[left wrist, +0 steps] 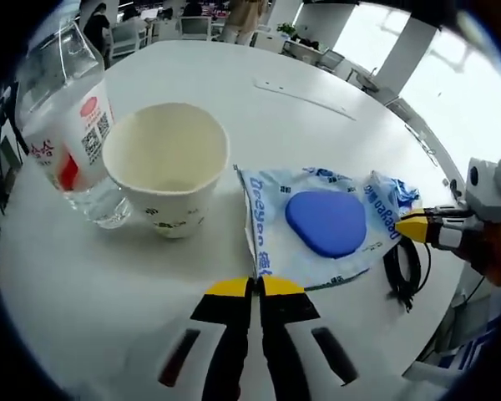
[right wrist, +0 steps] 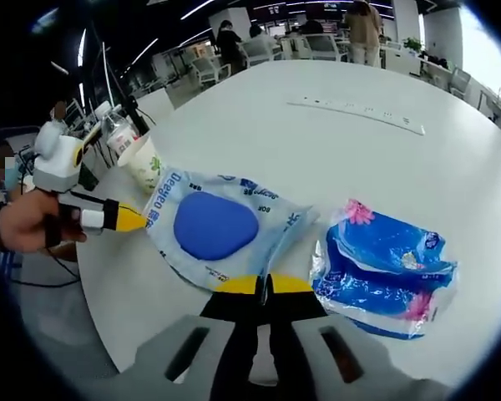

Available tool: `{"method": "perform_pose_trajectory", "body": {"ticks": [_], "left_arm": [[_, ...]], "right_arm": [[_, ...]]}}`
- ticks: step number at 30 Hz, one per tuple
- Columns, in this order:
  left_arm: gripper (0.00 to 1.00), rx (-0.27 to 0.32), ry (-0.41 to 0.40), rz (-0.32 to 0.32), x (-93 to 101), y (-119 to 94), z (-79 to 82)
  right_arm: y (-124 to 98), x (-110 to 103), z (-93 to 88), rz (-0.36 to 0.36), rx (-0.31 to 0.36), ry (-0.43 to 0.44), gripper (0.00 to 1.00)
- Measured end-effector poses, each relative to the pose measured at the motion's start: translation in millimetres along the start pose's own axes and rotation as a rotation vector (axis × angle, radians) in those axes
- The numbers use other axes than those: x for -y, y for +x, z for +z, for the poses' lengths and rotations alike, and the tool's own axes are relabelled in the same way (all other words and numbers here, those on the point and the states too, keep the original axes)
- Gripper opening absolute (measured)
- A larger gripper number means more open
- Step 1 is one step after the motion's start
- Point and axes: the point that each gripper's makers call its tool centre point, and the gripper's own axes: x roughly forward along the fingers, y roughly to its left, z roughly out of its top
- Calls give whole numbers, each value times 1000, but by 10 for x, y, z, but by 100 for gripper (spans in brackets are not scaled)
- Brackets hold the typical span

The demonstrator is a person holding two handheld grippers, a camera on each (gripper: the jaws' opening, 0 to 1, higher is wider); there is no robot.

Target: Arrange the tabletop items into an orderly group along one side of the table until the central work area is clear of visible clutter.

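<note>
Round white desk (left wrist: 234, 92). Flat white-and-blue wet-wipe pack with blue oval lid (left wrist: 321, 221) near desk edge, both yellow-tipped grippers pinching opposite edges: left gripper (left wrist: 256, 286) clenched on one, right gripper (right wrist: 263, 284) clenched on other, contact seemingly at tips. Cream paper cup (left wrist: 169, 163) just beside pack; clear plastic water bottle with red label (left wrist: 67, 125) touching cup. Crumpled blue tissue packet (right wrist: 384, 267) beside pack. Long white power strip (right wrist: 355, 113) well apart, mid-desk. Black cable (left wrist: 403, 271) at desk edge.

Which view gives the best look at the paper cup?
The left gripper view: the paper cup stands close, its open mouth and printed side plain, beside the water bottle. In the right gripper view the cup is small and distant, behind the wipes pack.
</note>
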Motion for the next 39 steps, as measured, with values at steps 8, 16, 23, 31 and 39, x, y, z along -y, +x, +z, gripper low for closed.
{"method": "perform_pose_trajectory", "body": {"ticks": [8,16,23,31,39], "left_arm": [[0,16,-18,13,-92,21,112],[0,20,-29,17,-124,29,129],[2,17,-23,15,-127,23,130],[2,11,-9,7,-135,-14,126],[6,7,-1,11,-203,-45,133]], "right_arm": [[66,-34,96,7,1,-9,0],[104,-30,75,16,-9,6,0],[95,-13,47,13,-15,18,1],[85,-12,43,8,-17,21,4],[59,-2,64,1,-17,11,4]]}}
